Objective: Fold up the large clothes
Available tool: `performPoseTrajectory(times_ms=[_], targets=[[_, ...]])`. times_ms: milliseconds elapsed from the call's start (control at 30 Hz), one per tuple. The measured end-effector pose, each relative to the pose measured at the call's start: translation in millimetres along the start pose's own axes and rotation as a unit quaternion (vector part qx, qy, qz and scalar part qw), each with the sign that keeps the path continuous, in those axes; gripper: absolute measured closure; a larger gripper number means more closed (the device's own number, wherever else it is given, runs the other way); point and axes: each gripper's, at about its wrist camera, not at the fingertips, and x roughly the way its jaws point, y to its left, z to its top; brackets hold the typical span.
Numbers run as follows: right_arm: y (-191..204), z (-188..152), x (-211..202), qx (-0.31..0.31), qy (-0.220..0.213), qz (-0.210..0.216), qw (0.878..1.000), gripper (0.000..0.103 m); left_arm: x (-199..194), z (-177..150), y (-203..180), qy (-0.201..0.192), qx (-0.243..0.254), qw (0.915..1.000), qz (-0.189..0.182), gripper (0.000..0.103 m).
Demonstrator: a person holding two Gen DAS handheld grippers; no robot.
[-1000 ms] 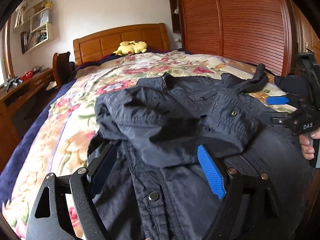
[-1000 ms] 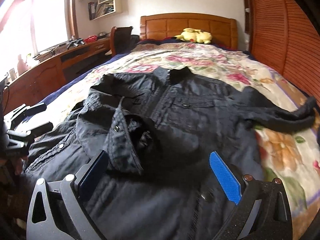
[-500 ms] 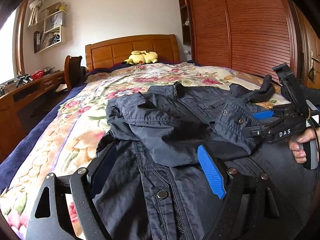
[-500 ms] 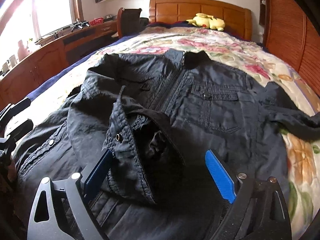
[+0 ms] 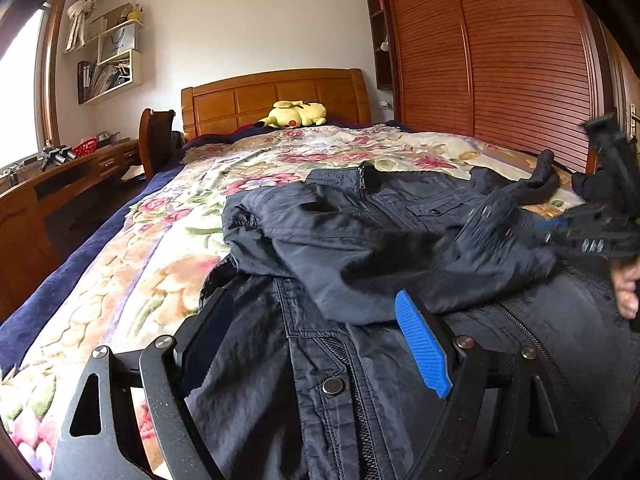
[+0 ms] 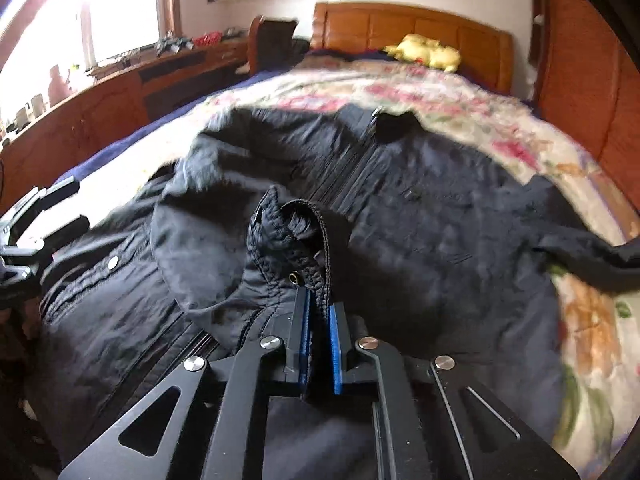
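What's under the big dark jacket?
Under the dark navy zip-up jacket lies the flowery bedspread, showing all round it. The part beneath the jacket is covered, so anything else there cannot be seen.

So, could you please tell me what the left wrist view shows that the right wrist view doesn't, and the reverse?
Only the left wrist view shows the open left hand-held gripper from behind and the louvred wardrobe doors clearly. Only the right wrist view shows the right hand-held gripper, jaws just closed, pinching the jacket cuff, plus the bright window. Both share the dark jacket, floral bedspread and yellow plush toy.
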Motion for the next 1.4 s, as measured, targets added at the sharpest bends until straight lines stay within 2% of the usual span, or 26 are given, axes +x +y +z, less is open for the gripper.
performPoseTrajectory(times_ms=[133, 233, 600, 700, 833, 967, 1067, 1133, 1233, 1400], targets=[[-16, 4, -27, 0.016, -0.04, -0.036, 0.998, 0.097, 1, -1, 2, 0.003, -0.004, 1.0, 0.001, 0.019], [-28, 5, -39, 0.02, -0.051, -0.062, 0.997, 0.097, 2, -2, 3, 0.005, -0.006, 1.0, 0.001, 0.019], [-44, 5, -34, 0.027, -0.034, -0.118, 0.992, 0.097, 2, -2, 1, 0.005, -0.005, 1.0, 0.003, 0.019], [-50, 5, -37, 0.054, -0.034, -0.141, 0.988, 0.097, 2, -2, 1, 0.004, -0.005, 1.0, 0.003, 0.019], [-57, -1, -41, 0.071, -0.011, -0.154, 0.985, 0.097, 2, -2, 2, -0.001, -0.008, 1.0, 0.003, 0.019], [-56, 2, -60, 0.087, -0.016, -0.164, 0.982, 0.096, 3, -2, 6, 0.001, -0.016, 0.9999, -0.004, 0.019], [-54, 2, -72, 0.087, -0.022, -0.172, 0.981, 0.082, 4, -1, 9, 0.008, -0.022, 0.9996, -0.012, 0.019], [-51, 1, -81, 0.087, -0.027, -0.162, 0.983, 0.061, 5, -1, 11, 0.013, -0.027, 0.9995, -0.015, 0.019], [-50, -2, -90, 0.089, -0.041, -0.152, 0.983, 0.037, 7, -1, 12, 0.02, -0.028, 0.9993, -0.014, 0.019], [-57, -14, -90, 0.096, -0.036, -0.14, 0.985, 0.036, 8, -2, 9, 0.023, -0.02, 0.9995, -0.006, 0.019]])
